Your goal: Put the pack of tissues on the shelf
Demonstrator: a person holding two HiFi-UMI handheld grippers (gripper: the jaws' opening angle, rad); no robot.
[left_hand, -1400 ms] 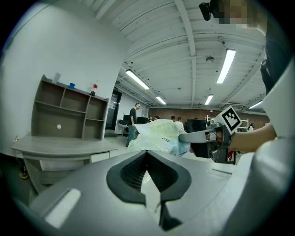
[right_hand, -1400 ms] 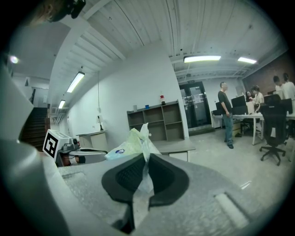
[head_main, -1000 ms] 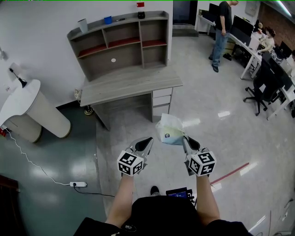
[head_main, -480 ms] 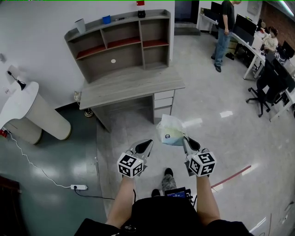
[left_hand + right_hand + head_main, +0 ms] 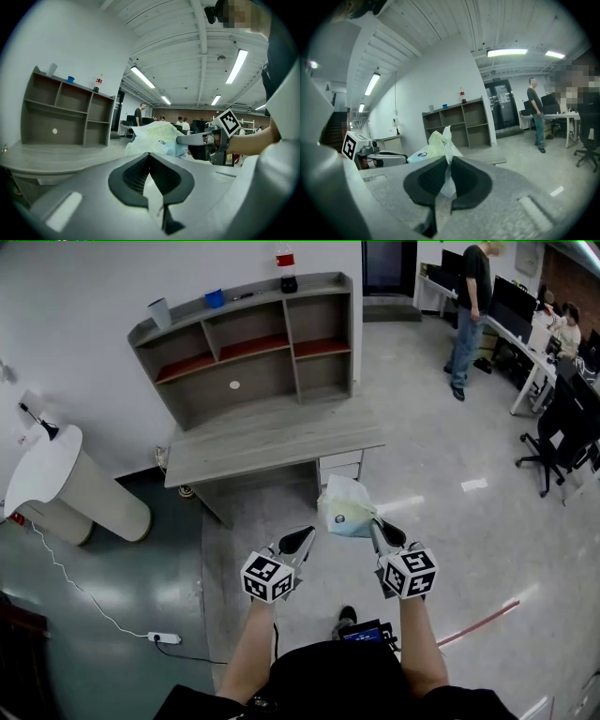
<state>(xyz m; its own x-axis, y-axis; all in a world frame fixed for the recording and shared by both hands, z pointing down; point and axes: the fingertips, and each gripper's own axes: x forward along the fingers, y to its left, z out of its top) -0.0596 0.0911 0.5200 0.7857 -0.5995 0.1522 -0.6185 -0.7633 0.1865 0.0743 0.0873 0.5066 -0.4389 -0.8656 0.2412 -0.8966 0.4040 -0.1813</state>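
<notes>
Pack of tissues (image 5: 344,512) hung in air over floor (image 5: 441,456), near front edge of desk (image 5: 272,437), well apart from shelf (image 5: 246,345) at desk's back. Right gripper (image 5: 374,524) pinched pack's plastic wrap between its jaws, pack sticking out ahead of tips. Left gripper (image 5: 307,533) sat just beside pack, jaws pressed together, nothing between. Bottle (image 5: 288,268) and blue cup (image 5: 217,299) stood on shelf top. Person (image 5: 471,306) stood at far right.

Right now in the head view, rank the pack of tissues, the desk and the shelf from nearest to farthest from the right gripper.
1. Pack of tissues: held by the right gripper.
2. Desk: ahead, past the tissues.
3. Shelf: farthest, along the desk's back edge.
</notes>
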